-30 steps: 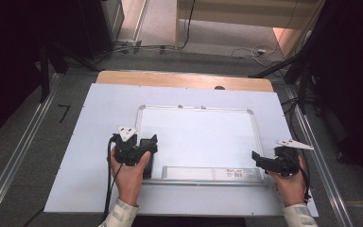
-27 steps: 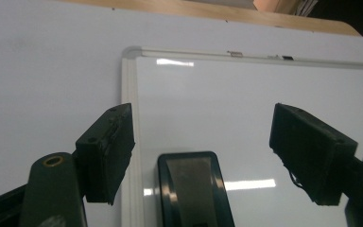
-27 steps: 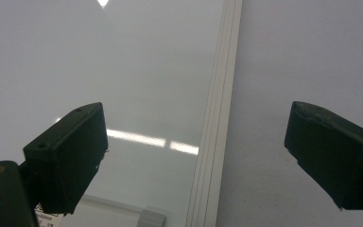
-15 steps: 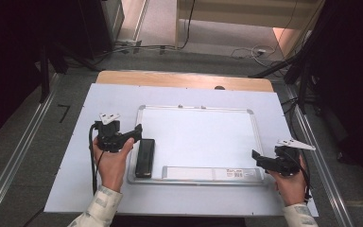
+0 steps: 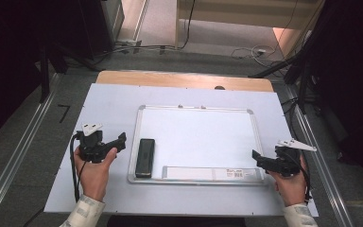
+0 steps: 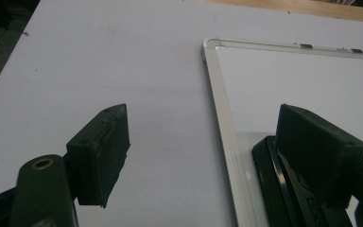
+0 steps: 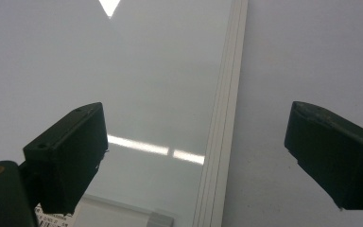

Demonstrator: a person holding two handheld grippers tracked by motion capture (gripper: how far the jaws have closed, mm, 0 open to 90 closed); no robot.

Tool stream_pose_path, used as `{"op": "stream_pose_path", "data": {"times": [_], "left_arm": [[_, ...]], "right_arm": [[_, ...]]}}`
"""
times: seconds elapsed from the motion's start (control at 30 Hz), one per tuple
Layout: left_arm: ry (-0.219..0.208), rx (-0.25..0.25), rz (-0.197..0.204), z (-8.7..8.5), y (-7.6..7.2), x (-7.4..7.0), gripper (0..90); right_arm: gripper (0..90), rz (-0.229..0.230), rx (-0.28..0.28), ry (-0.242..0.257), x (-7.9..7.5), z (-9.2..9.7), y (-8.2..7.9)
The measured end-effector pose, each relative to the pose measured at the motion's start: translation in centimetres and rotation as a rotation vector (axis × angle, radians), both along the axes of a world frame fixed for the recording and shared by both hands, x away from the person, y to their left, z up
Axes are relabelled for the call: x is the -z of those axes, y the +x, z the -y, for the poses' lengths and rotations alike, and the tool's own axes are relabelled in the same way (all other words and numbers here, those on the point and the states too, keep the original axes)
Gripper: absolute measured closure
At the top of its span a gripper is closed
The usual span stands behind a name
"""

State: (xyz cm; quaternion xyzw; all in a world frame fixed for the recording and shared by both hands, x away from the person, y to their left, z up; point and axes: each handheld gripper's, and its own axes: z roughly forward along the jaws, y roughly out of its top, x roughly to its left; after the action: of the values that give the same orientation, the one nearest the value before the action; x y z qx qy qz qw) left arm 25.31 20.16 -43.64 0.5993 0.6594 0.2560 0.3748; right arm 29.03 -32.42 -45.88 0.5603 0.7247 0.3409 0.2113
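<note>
The black rectangular eraser block (image 5: 145, 157) lies flat on the white metal-framed whiteboard (image 5: 198, 137) in the high view, lengthwise along the board's left edge and close to its near left corner. It is a slim dark slab with rounded ends. Just right of it, along the board's near edge, sits a pale grey tray strip with a small label (image 5: 211, 173). The board rests on a white sheet-covered table (image 5: 108, 101), whose wooden rim shows at the far side. The left gripper (image 5: 119, 139) is off the board, over the sheet left of the eraser and apart from it; its jaws have just been opening and hold nothing. The right gripper (image 5: 256, 157) sits at the board's near right corner, jaws apart and empty. Nothing stands between either gripper and the eraser.

In the left gripper view, the eraser (image 6: 276, 189) lies just inside the board's frame (image 6: 220, 113), partly hidden behind one black jaw; the jaws stand wide with bare sheet and frame between them.

In the right gripper view, the jaws stand wide astride the board's frame (image 7: 224, 118), gripping nothing, with the tray strip (image 7: 118, 212) at the lower left.
</note>
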Motion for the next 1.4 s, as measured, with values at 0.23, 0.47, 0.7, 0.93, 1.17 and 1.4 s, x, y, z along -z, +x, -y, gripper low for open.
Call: {"op": "stream_pose_path", "data": {"times": [0.23,0.47,0.7,0.93,1.17,1.4], "left_arm": [[0.015,-0.015,0.0,-1.0,-0.8,0.6,17.9],[0.003,-0.045,-0.036,-3.2,-1.3,2.0,17.9],[-0.027,-0.085,-0.052,-5.1,-1.8,3.2,17.9],[-0.012,-0.095,-0.048,-5.8,-2.2,3.6,17.9],[0.005,-0.091,-0.047,-6.0,-2.7,4.0,17.8],[0.011,-0.078,-0.065,-6.1,-2.8,4.6,17.9]], "right_arm": [[5.6,0.01,-0.002,0.008,-0.2,0.1,-0.3],[5.5,0.024,-0.004,0.004,-0.4,0.2,-0.7],[5.5,0.036,-0.003,-0.005,-0.5,0.3,-1.0],[5.5,0.04,0.018,-0.006,-0.6,1.4,-1.2],[5.5,0.038,0.04,-0.004,-0.4,2.5,-1.4],[5.5,0.03,0.067,-0.007,-0.1,3.5,-1.5]]}}
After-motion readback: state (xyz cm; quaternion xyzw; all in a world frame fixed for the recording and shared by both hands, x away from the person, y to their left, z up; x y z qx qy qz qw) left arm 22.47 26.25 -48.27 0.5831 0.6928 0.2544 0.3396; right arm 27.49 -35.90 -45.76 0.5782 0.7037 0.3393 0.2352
